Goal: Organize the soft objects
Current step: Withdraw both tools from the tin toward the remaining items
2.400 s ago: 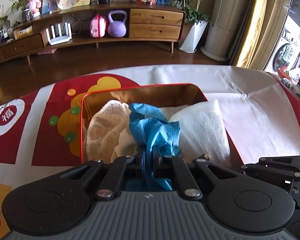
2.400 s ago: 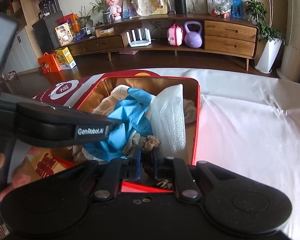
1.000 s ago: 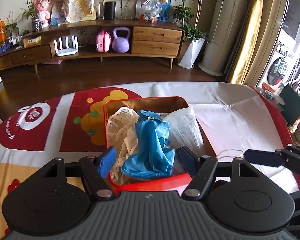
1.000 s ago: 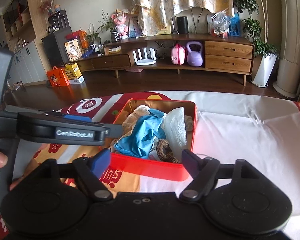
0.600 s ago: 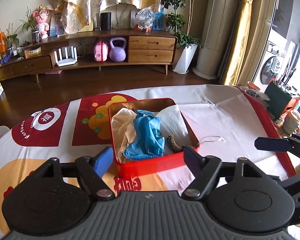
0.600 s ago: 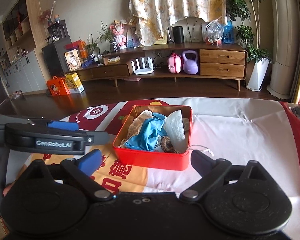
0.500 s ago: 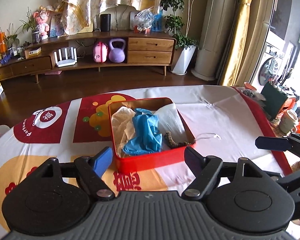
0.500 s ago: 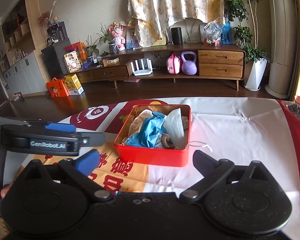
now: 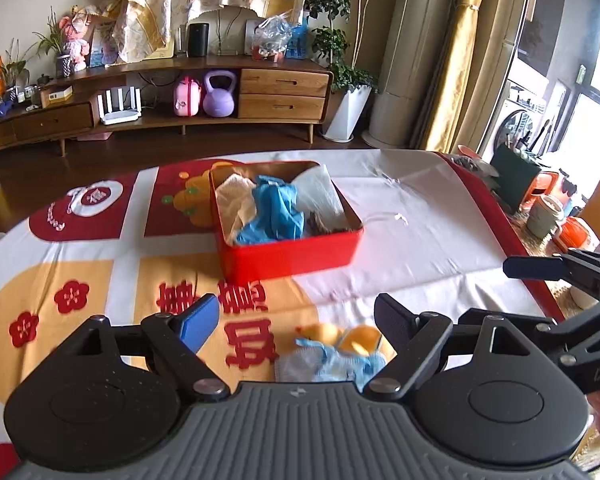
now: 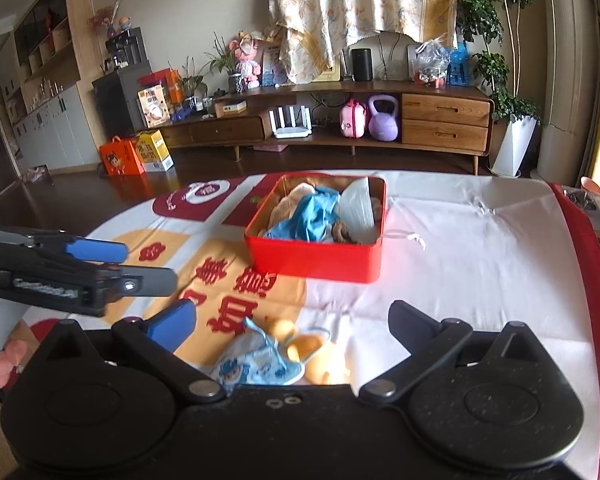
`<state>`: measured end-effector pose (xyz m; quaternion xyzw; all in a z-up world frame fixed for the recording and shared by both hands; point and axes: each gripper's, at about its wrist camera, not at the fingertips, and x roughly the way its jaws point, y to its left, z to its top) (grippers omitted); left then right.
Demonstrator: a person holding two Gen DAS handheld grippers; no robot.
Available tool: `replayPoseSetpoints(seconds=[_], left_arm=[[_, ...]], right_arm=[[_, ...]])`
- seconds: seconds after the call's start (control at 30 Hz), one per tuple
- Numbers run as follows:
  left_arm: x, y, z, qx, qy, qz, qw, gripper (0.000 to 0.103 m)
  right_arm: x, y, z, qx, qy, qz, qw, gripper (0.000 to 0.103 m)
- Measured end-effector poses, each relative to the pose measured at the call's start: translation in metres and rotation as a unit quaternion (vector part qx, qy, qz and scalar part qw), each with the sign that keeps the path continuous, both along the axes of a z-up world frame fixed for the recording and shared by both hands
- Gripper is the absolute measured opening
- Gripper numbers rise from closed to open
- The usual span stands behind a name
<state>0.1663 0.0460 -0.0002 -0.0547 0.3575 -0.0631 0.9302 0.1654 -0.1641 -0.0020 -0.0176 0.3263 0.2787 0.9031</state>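
A red tin [image 9: 288, 256] [image 10: 316, 264] stands mid-table and holds a cream mesh cloth [image 9: 236, 200], a blue glove [image 9: 278, 210] [image 10: 312, 212], a white mesh cloth [image 9: 320, 192] [image 10: 358, 204] and a brown scrunchie [image 10: 342, 232]. Close to both grippers, a small yellow plush piece with a light-blue patterned cloth [image 9: 332, 350] [image 10: 272, 354] lies on the tablecloth. My left gripper [image 9: 296, 316] hovers just behind it with its jaws opening and nothing between them. Well back from the tin, my right gripper [image 10: 292, 316] is wide open and empty.
The tablecloth [image 9: 420, 248] is white with red and orange prints. A white string [image 9: 396, 218] lies right of the tin. Cups and pots [image 9: 544, 216] crowd the table's right edge. A wooden sideboard [image 10: 444, 120] runs along the far wall across the floor.
Both grippers let go of the blue glove and the scrunchie, opened wide and drew back from the tin toward the near edge. The plush piece has come into view.
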Motion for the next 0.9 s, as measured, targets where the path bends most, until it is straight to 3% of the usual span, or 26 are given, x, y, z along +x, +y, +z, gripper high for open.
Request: replayPoseSetpoints(seconds=[0.07, 0.3, 0.47, 0.73, 0.9], left_arm=[[-0.009, 0.003, -0.006, -0.004, 0.001, 0.0, 1.0, 0.097], [-0.032, 0.01, -0.03, -0.022, 0.021, 0.014, 0.9994, 0.1], [-0.045, 0.004, -0.052, -0.005, 0.035, 0.014, 0.9993, 0.1], [-0.063, -0.003, -0.089, 0.0, 0.05, 0.007, 0.9987, 0.1], [-0.067, -0.013, -0.103, 0.035, 0.051, 0.006, 0.9981, 0.1]], right_arm=[[-0.006, 0.0, -0.006, -0.003, 0.002, -0.001, 1.0, 0.102], [-0.018, 0.007, -0.03, -0.015, 0.019, 0.004, 1.0, 0.102], [-0.026, 0.017, -0.045, -0.038, 0.019, 0.016, 0.999, 0.102], [-0.02, 0.021, -0.059, -0.034, 0.036, 0.014, 0.999, 0.097], [-0.015, 0.034, -0.071, -0.043, 0.047, 0.025, 0.998, 0.092]])
